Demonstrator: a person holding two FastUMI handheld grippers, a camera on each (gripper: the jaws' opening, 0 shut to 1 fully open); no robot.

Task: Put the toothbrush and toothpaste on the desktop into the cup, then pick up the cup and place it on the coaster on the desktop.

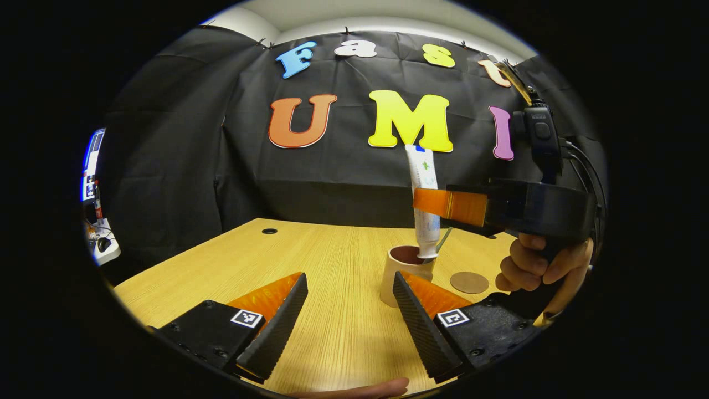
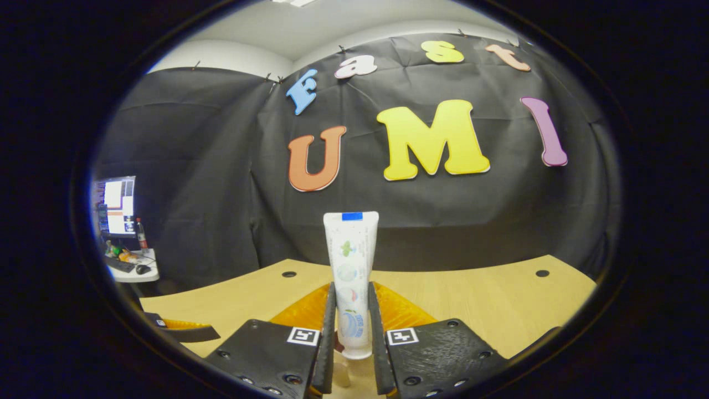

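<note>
With the right gripper (image 2: 352,354) clamped on the upright toothpaste (image 2: 351,266), whose cap end sits in the cup (image 1: 403,271) mouth beside a thin handle (image 1: 443,241), it should release only once the tube is seated, while the left gripper (image 1: 349,316), wide open and empty, waits nearer than the cup, the coaster (image 1: 469,282) lying beyond its right finger.

1 toothpaste tube (image 1: 425,199), 1 cup (image 1: 400,271), 1 coaster (image 1: 469,282)

No words, brands or numbers are coming through legibly. The toothpaste (image 2: 351,277) is showing small coloured emblems and a blue band at its top end, but its print is staying too small to read. Square black-and-white coded markers (image 2: 303,335) are sitting on the bodies of both grippers, carrying patterns and no letters.
</note>
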